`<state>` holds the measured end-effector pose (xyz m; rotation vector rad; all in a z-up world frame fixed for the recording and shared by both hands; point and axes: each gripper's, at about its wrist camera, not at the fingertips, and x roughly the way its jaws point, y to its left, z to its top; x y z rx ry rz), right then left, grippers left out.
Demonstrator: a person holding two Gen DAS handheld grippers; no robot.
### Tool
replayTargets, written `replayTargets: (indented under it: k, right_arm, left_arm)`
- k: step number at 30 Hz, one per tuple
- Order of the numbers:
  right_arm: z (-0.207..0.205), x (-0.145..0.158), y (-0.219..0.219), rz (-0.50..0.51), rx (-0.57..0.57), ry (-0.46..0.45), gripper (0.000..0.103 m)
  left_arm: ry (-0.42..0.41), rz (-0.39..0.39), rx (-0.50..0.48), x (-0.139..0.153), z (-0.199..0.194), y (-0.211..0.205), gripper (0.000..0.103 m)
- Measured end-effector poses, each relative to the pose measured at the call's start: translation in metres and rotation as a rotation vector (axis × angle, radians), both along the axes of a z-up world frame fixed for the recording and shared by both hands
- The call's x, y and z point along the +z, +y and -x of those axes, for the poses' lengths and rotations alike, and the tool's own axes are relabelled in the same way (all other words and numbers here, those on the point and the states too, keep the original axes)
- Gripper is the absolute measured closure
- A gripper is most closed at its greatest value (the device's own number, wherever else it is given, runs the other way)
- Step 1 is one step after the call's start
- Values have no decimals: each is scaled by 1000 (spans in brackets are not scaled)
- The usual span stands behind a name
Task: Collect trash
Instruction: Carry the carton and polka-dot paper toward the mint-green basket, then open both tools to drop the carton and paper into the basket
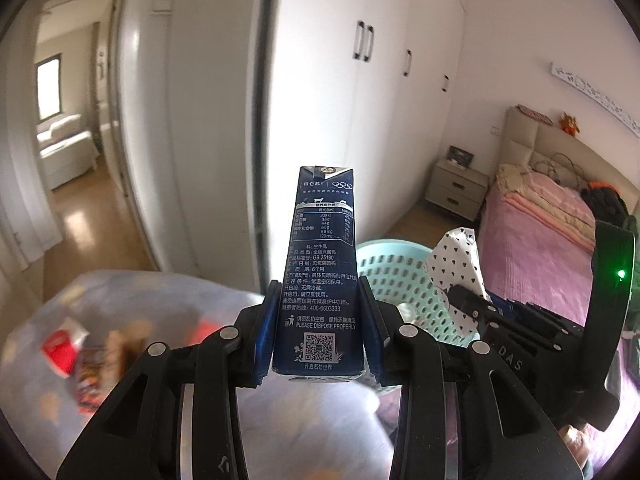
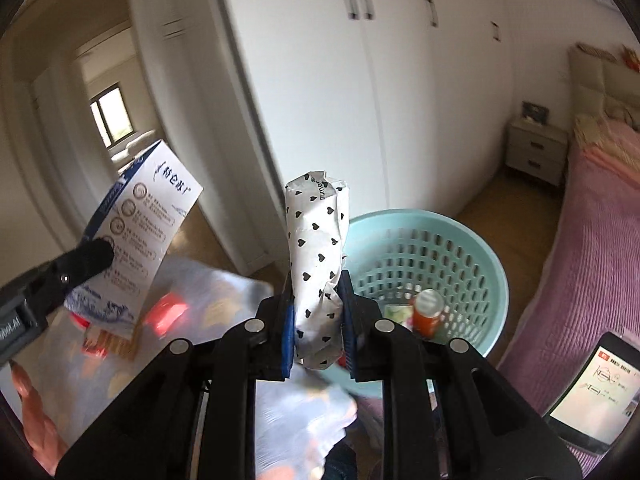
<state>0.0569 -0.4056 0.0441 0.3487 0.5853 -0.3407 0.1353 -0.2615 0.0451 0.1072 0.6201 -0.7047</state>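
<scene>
My left gripper (image 1: 319,320) is shut on a dark blue milk carton (image 1: 322,264), held upright above a cloth-covered table (image 1: 132,304). The carton also shows in the right wrist view (image 2: 144,236), with the left gripper (image 2: 86,260) on it. My right gripper (image 2: 317,320) is shut on a white wrapper with black hearts (image 2: 318,256), held upright just left of a light blue perforated basket (image 2: 480,248). The wrapper (image 1: 460,264) and right gripper (image 1: 466,300) show in the left wrist view in front of the basket (image 1: 394,276). An orange bottle (image 2: 428,312) and other trash lie in the basket.
Red and orange packets (image 1: 64,350) lie on the table, blurred. White wardrobes (image 2: 360,100) stand behind. A pink bed (image 1: 540,240) is at right, with a nightstand (image 1: 456,188) beside it. A phone screen (image 2: 600,392) is at lower right. A doorway (image 1: 68,128) opens at left.
</scene>
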Motion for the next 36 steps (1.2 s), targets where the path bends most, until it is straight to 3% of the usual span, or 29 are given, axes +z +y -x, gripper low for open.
replayTargets:
  k: [12,18,21,22,26,28,36]
  right_arm:
    - [-20,-52,-85,-123,-135,91,86]
    - [-22,-64,-86,-101,-138,137,83]
    - [-25,-67,-86,-120,-119,147,77]
    - [-27,-67,-88,-129,-119,151,73]
    - [-28,-68,-90,-144,-103,150,70]
    - [-25,-65,-91,-140,-120,143,60]
    - [-7,-43,-72,-124,-105,106,59]
  left_arm:
    - [121,-61,-71,-61,-38,-82,68]
    - [139,-122,-66,-85,-50,-92,67]
    - [162,-126,-81,-89,-52,-101,65]
    - [158,-126,-80,-88,-52,-101,60]
    - [121,-135,-71,-81,-46,-96,59]
    - [127,-121,-66,-77,-42,-90,59]
    - [95,-54,-43,-49,-23,-50,59]
